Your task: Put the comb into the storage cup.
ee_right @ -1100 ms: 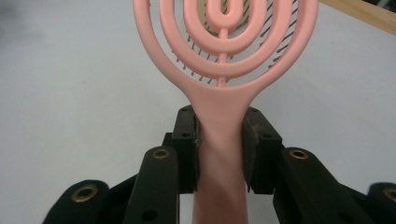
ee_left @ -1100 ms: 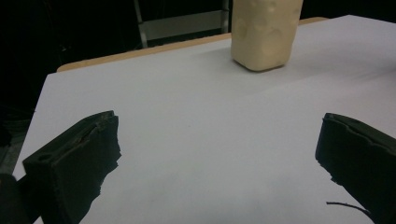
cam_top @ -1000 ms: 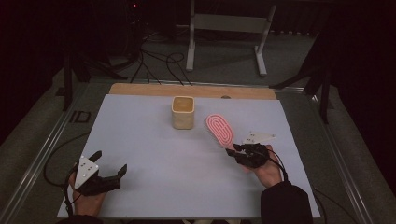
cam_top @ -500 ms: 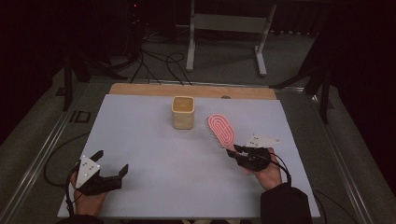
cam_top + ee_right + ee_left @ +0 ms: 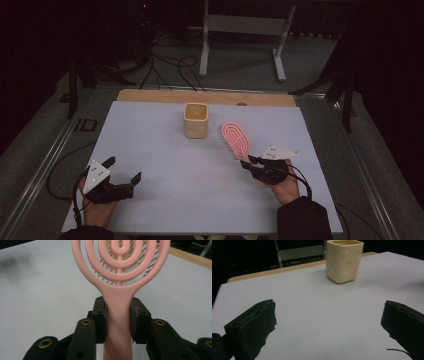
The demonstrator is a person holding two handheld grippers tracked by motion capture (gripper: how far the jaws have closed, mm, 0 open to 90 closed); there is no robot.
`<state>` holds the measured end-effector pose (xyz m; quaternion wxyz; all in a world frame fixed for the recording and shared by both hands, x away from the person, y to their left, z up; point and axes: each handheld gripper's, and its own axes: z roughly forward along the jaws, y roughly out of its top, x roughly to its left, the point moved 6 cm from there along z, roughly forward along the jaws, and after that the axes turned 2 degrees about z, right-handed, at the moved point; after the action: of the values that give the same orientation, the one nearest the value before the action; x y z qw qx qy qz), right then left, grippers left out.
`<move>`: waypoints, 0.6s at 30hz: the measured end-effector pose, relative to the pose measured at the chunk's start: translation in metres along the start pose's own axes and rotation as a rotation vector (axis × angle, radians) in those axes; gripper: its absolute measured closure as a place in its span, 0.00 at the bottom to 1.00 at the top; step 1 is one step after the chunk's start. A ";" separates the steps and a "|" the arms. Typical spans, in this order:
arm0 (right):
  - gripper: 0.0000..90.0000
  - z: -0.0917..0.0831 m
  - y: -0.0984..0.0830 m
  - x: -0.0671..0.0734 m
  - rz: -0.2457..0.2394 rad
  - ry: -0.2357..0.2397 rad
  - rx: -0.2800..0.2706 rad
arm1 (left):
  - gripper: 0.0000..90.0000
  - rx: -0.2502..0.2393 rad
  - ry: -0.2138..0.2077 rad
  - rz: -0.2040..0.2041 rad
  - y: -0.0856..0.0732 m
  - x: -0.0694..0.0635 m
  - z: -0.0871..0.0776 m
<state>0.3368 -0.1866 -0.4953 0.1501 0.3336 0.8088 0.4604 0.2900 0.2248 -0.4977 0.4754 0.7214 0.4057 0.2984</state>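
Hairbrush point(image 5: 235, 140) edged nearer the cup point(image 5: 196, 120) — handle hidden between fingers point(image 5: 100, 320)

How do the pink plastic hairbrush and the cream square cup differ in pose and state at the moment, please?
The pink plastic hairbrush is flat and long; the cream square cup is squat and boxy. The hairbrush is clamped by its handle in the right gripper, while the cup stands free and upright on the white table. The hairbrush points towards the table's far edge; the cup opens upward. Both are over the table's far half.
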 end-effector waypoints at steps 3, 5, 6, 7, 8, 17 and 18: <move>0.77 0.000 0.000 0.001 0.004 -0.006 0.006 | 0.00 0.000 -0.015 -0.001 0.005 -0.002 0.004; 0.77 0.001 -0.001 0.001 0.000 -0.009 0.011 | 0.00 0.001 -0.026 -0.006 0.008 -0.004 0.006; 0.77 0.001 -0.001 0.002 -0.002 -0.013 0.011 | 0.00 0.003 -0.029 -0.007 0.009 -0.004 0.008; 0.77 0.001 0.000 0.002 -0.001 -0.011 0.010 | 0.00 0.003 -0.032 -0.006 0.010 -0.005 0.009; 0.77 0.001 0.000 0.003 0.001 -0.009 0.010 | 0.00 0.005 -0.035 -0.003 0.011 -0.006 0.011; 0.77 -0.002 -0.001 0.005 0.004 -0.019 0.012 | 0.00 0.012 -0.068 0.013 0.022 -0.018 0.022; 0.77 -0.003 -0.001 0.006 0.002 -0.020 0.012 | 0.00 0.013 -0.070 0.016 0.024 -0.019 0.023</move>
<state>0.3309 -0.1845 -0.4940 0.1557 0.3397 0.8098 0.4523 0.3070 0.1930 -0.4851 0.4823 0.7376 0.3847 0.2743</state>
